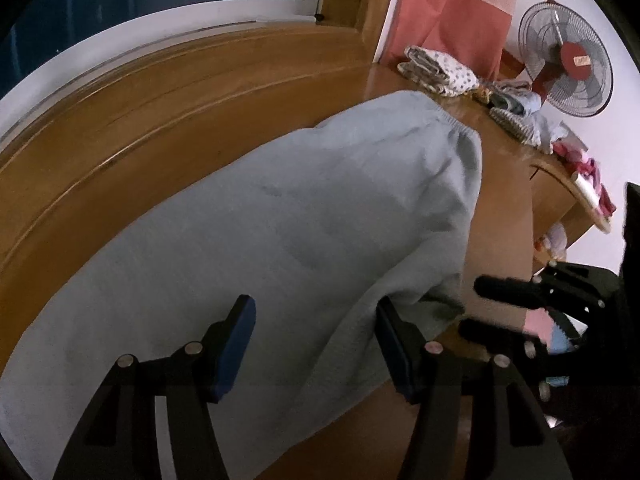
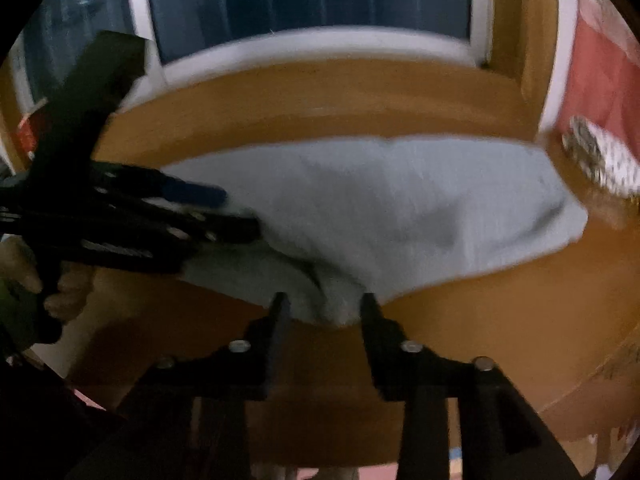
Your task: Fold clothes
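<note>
Both views are dim and fisheye-bent with black corners, the window point(image 2: 308, 0) dark at twelve o'clock; the right wrist view is smeared by motion blur, worst toward three o'clock.

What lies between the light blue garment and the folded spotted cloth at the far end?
Bare wooden tabletop separates the light blue garment from the folded spotted cloth, clearest in the left wrist view.

Bare table point(image 1: 500, 216) right of the trousers point(image 1: 280, 220); clothes pile point(image 1: 520, 116) crowds the far end.
</note>
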Action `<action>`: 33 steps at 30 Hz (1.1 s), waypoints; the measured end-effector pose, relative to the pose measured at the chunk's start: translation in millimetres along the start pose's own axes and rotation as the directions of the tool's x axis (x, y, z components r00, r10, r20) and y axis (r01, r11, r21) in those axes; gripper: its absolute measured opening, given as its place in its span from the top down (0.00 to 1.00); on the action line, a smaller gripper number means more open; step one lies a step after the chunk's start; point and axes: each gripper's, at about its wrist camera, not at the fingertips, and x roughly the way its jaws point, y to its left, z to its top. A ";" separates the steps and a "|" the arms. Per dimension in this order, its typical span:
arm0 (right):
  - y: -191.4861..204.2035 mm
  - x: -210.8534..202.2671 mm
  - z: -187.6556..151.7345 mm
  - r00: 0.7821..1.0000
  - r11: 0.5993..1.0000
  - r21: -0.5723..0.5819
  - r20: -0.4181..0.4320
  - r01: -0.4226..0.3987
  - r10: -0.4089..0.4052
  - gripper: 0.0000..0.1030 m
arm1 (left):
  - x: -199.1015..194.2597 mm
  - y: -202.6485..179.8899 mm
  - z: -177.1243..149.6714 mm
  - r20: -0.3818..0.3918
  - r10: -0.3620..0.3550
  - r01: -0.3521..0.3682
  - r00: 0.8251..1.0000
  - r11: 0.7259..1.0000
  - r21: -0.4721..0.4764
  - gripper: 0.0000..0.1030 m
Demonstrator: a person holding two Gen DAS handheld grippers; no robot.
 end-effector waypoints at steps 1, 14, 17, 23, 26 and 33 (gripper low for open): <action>3.4 0.3 2.7 1.000 1.000 -0.012 0.006 -0.002 0.002 0.63 | -0.1 0.2 0.6 0.001 -0.005 0.005 1.000 1.000 -0.003 0.44; 16.3 47.6 17.4 0.979 0.979 -0.030 -0.035 0.199 -0.200 0.69 | -7.2 -5.2 0.7 0.022 -0.022 0.023 1.000 1.000 -0.019 0.44; 13.0 42.7 15.7 0.970 0.971 -0.026 -0.025 0.239 -0.240 0.87 | -16.7 -7.8 1.4 0.040 -0.024 0.025 0.999 1.000 -0.013 0.44; 2.2 12.2 3.8 0.978 0.978 0.042 0.022 0.205 -0.206 0.89 | -21.6 -7.5 11.5 0.042 0.005 -0.006 0.999 1.000 0.022 0.44; -4.0 0.1 -5.0 0.981 0.980 0.070 0.034 0.189 -0.191 0.91 | -15.9 -5.5 18.8 0.026 0.026 -0.027 0.999 0.998 0.048 0.44; -16.4 -9.4 -15.7 0.986 0.983 0.105 0.054 0.151 -0.157 0.91 | 27.5 -5.5 38.9 -0.083 0.082 -0.074 0.993 0.992 0.103 0.44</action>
